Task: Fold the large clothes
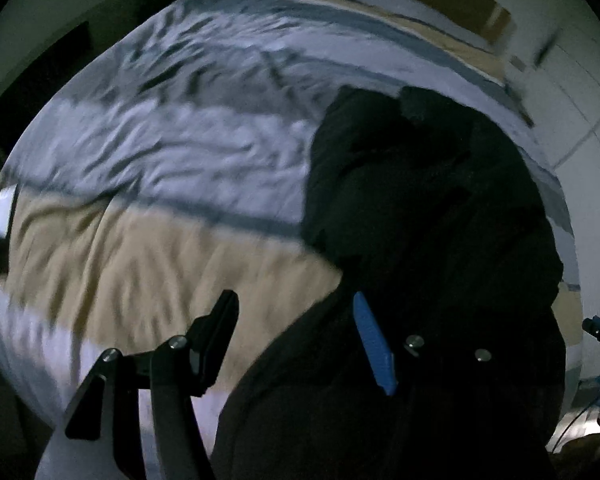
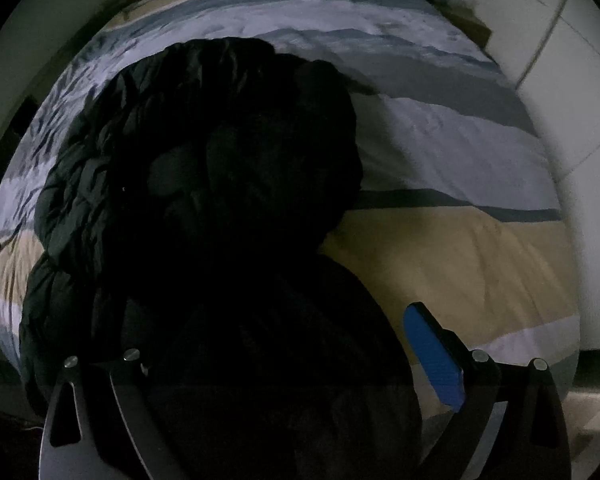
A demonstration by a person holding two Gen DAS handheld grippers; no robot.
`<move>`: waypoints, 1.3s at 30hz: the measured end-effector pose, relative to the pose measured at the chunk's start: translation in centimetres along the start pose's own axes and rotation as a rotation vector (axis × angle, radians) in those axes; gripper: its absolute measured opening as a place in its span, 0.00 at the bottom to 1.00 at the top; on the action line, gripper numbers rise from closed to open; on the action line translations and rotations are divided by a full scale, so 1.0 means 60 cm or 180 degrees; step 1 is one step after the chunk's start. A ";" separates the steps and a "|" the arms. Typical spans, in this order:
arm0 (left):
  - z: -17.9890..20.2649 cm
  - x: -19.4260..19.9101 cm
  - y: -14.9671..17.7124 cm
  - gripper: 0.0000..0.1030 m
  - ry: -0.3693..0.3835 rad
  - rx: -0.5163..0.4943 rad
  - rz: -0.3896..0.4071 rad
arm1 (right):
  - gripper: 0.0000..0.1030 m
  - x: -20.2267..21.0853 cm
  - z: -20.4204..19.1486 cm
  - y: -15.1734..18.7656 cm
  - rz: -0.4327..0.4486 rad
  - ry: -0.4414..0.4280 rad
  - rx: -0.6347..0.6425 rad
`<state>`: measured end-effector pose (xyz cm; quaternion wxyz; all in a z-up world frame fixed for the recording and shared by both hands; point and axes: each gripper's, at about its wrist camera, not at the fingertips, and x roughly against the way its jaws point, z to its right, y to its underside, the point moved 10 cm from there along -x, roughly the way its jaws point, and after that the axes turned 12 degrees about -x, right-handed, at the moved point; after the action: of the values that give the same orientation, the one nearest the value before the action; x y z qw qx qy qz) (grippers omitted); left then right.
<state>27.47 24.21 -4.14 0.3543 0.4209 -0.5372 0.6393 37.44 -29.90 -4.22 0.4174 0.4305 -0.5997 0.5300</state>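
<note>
The black puffy jacket lies bunched, seemingly quilted, between both parted grippers.

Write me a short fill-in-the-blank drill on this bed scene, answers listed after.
1. The puffy jacket lying on the bed is ____ in colour.
2. The striped bedcover has white, grey and ____ bands.
3. The pad on one of the right gripper fingers is ____.
4. The fingers of the left gripper stand wide ____, with jacket fabric between them.

Missing words: black; tan; blue; apart
</note>
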 end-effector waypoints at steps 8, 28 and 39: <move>-0.046 -0.003 0.145 0.56 0.0026 0.0219 -0.0440 | 0.96 -0.005 0.036 0.033 -0.0104 0.0043 0.0022; -0.012 -0.098 0.292 0.57 0.1300 0.0610 -0.0978 | 0.96 -0.018 0.142 0.110 -0.0463 0.0469 -0.0292; 0.021 -0.105 0.308 0.57 0.1246 0.0484 -0.0942 | 0.96 -0.062 0.207 0.188 -0.0690 0.0167 -0.0529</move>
<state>13.41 19.81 -16.99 0.5086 0.3886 -0.3413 0.6884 27.13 -41.20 -12.01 0.5219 0.4427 -0.5804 0.4413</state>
